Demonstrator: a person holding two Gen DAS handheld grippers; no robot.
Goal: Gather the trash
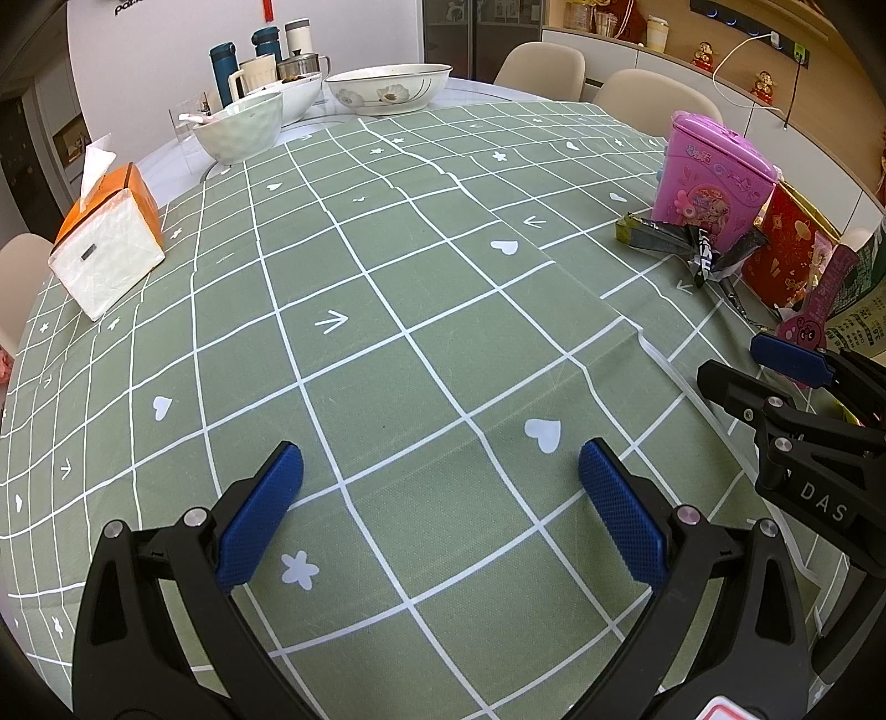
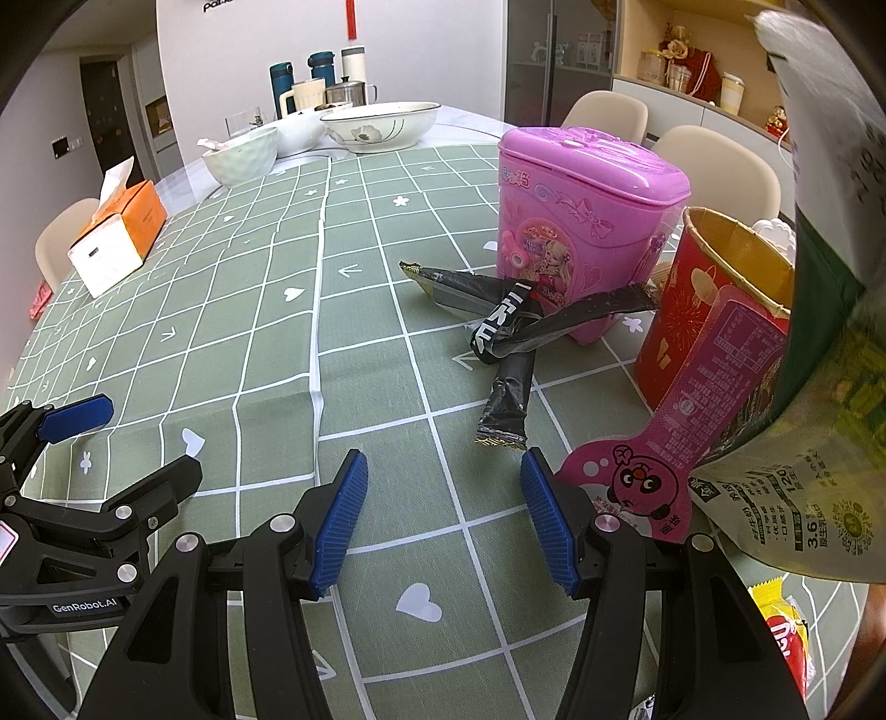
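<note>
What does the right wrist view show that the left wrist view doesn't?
Only the right wrist view: the open top of the red paper cup, a yellow and red wrapper at the table edge, and the pink bin's whole front.

Only the left wrist view: nothing on the table; only more of the wall shelf behind, with its figurines.

Both: black wrappers, pink cartoon wrapper, tissue box, bowls, both grippers open.

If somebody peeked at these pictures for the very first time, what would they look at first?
Probably the bright pink bin with a cartoon girl on it, standing on the green checked tablecloth. Right in front of it lies a bunch of crumpled black wrappers, and beside it stands a red paper cup. Two open grippers with blue pads, left and right, hover empty over the cloth.
</note>
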